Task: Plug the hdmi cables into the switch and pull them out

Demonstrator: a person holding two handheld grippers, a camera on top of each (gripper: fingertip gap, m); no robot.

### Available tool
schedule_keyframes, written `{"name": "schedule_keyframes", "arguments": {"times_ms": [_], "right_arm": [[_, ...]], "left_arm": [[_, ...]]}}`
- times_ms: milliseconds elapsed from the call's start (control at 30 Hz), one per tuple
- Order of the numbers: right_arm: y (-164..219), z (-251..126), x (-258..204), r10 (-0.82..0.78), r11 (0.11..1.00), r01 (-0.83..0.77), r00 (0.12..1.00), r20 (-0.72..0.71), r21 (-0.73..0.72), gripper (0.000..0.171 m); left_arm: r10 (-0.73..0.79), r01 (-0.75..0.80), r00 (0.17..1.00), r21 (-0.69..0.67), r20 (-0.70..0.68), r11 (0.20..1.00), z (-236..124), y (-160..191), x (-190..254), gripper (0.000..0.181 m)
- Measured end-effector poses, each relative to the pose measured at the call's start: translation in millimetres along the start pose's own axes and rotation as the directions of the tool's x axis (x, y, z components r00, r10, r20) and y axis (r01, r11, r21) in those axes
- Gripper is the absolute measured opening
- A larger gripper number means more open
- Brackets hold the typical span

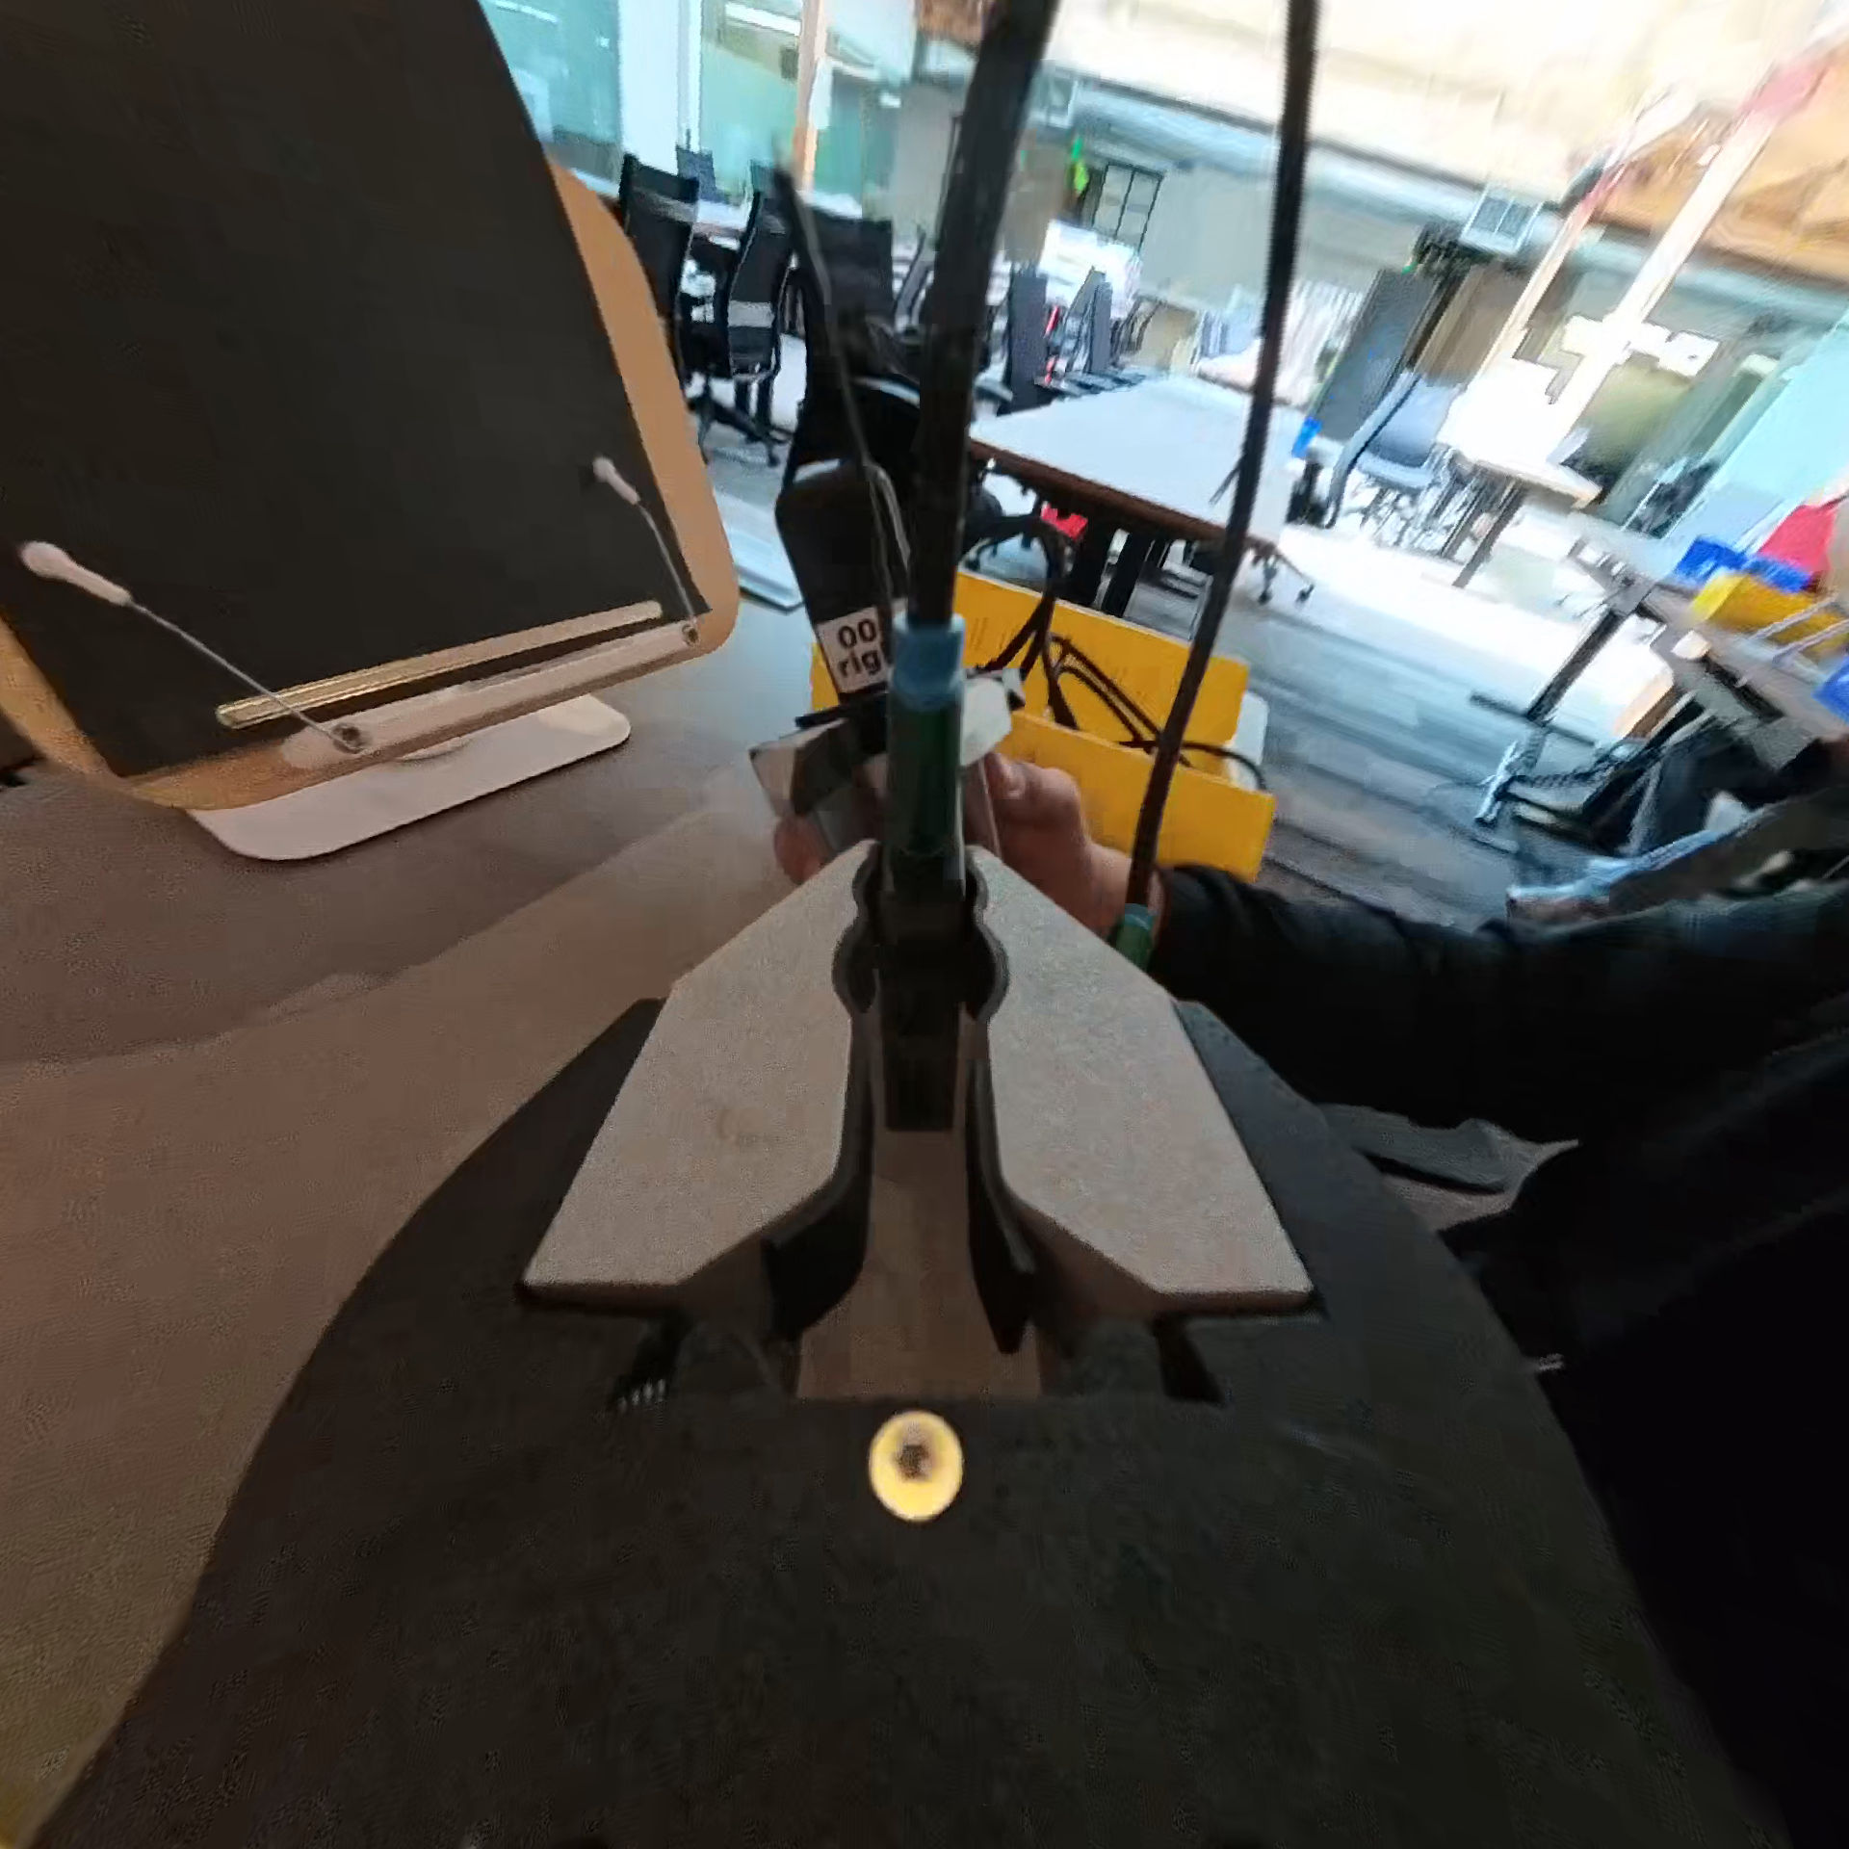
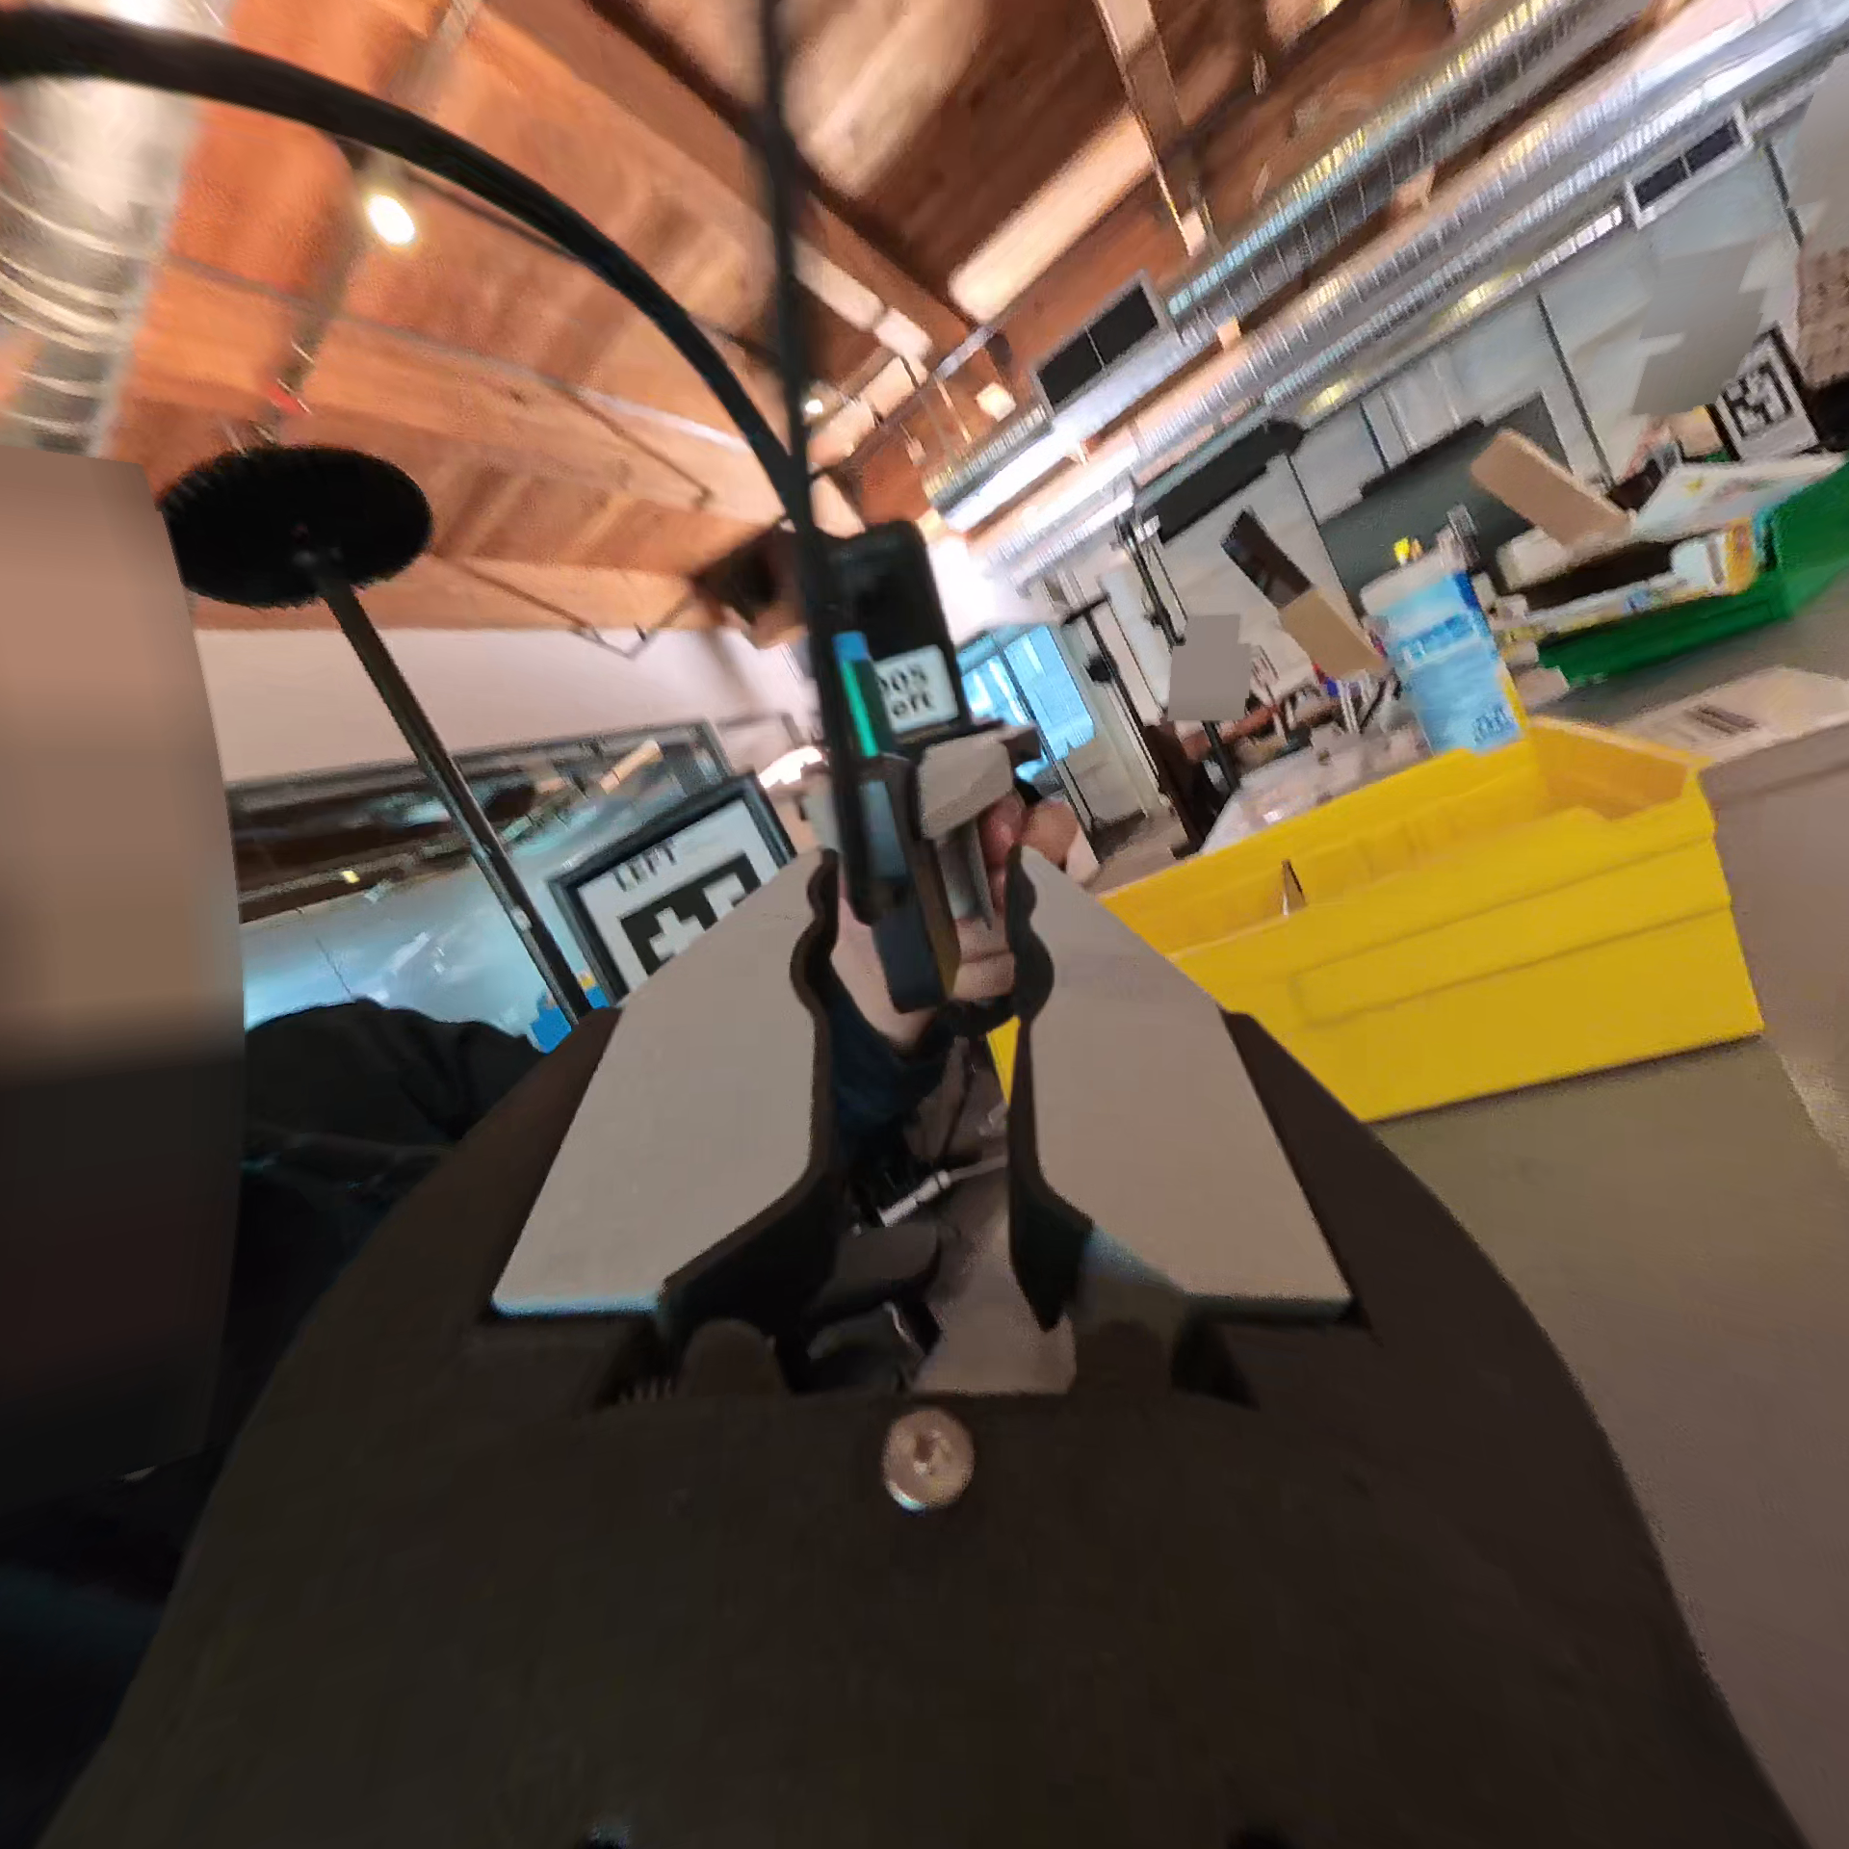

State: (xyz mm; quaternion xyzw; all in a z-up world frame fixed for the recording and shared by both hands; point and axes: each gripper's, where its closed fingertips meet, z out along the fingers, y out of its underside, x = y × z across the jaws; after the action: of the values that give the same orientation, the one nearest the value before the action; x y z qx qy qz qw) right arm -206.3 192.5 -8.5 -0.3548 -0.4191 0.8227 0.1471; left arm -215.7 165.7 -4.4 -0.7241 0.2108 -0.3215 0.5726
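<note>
1. Closest in, left wrist view: the left gripper [image 1: 920, 900] has its jaws pressed in on a black plug [image 1: 915, 1011], which sits squarely between the grey fingers [image 1: 740, 1101].
2. From that plug a cable [image 1: 946, 400] rises straight toward twelve o'clock, with a green sleeve and a blue tape band [image 1: 928, 665] just above the fingertips.
3. Right behind, at one o'clock, a hand [image 1: 1051, 830] and dark sleeve hold the other gripper, whose shiny metal part shows at eleven o'clock of the fingertips.
4. Right wrist view now: the right gripper [image 2: 915, 900] is spread, with a clear gap between the jaws and nothing pinched.
5. Just beyond that gap at twelve o'clock, the left gripper's finger and the plug with its green sleeve [image 2: 858, 700] hang in the air; the picture is blurred there.
6. Farther off: a yellow bin [image 2: 1451, 900] at two o'clock on the table [image 2: 1601, 1251].
7. In the left wrist view, a stand [image 1: 330, 500] with a dark panel sits at ten o'clock.
8. I cannot make out the switch for certain in either view.
</note>
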Motion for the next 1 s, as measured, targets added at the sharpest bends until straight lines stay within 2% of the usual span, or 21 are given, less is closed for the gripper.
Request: {"name": "schedule_keyframes", "arguments": {"times_ms": [33,67,133,200,267,367,467,533,600,633,700,733,767,867,1000], "right_arm": [[-7,-6,0,0.005,0.999,-0.006,1.0,0.01,0.037,0.029],[-13,-11,4,0.006,0.998,-0.005,1.0,-0.015,0.069,0.03],[-14,-17,23,-0.02,0.997,0.032,0.987,-0.158,0.07,0.042],[-2,-15,38,-0.083,0.997,0.08,0.96,-0.266,-0.024,0.043],[10,-5,39,-0.131,0.99,0.11,0.952,-0.278,-0.089,0.049],[12,4,34,-0.232,0.971,0.204,0.931,-0.281,-0.125,0.049],[8,-2,30,-0.407,0.911,0.353,0.853,-0.327,-0.215,0.038],[-4,-14,36,-0.452,0.892,0.388,0.78,-0.432,-0.233,0.053],[-10,-30,43,-0.433,0.901,0.36,0.748,-0.504,-0.24,0.055],[-8,-31,39,-0.41,0.912,0.336,0.779,-0.474,-0.237,0.049],[-2,-22,20,-0.361,0.929,0.309,0.874,-0.326,-0.202,0.029],[-1,-16,11,-0.352,0.933,0.315,0.899,-0.262,-0.174,0.032],[-3,-10,1,-0.367,0.928,0.343,0.905,-0.213,-0.142,0.04],[5,4,-15,-0.424,0.9,0.401,0.896,-0.133,-0.17,0.031],[21,12,-11,-0.434,0.885,0.393,0.889,-0.142,-0.249,0.028]], "left_arm": [[-0.028,0.028,1.0,0.022,0.009,0.999,-7,-4,-3,0.01],[-0.011,0.01,0.997,0.015,0.08,1.0,-13,-5,-11,0.011],[0.136,-0.118,0.952,-0.084,0.274,0.99,-25,1,-34,0.011],[0.28,-0.23,0.878,-0.17,0.389,0.958,-32,0,-45,0.011],[0.357,-0.302,0.856,-0.199,0.375,0.932,-27,-1,-37,0.011],[0.399,-0.324,0.848,-0.255,0.35,0.911,-20,4,-35,0.011],[0.319,-0.264,0.904,-0.215,0.286,0.94,-19,2,-31,0.011],[0.276,-0.23,0.911,-0.181,0.305,0.956,-28,-3,-37,0.011],[0.279,-0.232,0.889,-0.166,0.364,0.958,-41,-9,-48,0.011],[0.265,-0.226,0.888,-0.147,0.376,0.963,-45,-12,-50,0.011],[0.203,-0.181,0.925,-0.097,0.322,0.979,-43,-11,-41,0.011],[0.172,-0.155,0.943,-0.079,0.285,0.985,-38,-8,-34,0.011],[0.153,-0.137,0.955,-0.08,0.253,0.987,-33,-2,-29,0.011],[0.136,-0.116,0.973,-0.113,0.188,0.987,-21,13,-19,0.011],[0.11,-0.091,0.987,-0.155,0.118,0.984,-8,30,-11,0.011]]}}
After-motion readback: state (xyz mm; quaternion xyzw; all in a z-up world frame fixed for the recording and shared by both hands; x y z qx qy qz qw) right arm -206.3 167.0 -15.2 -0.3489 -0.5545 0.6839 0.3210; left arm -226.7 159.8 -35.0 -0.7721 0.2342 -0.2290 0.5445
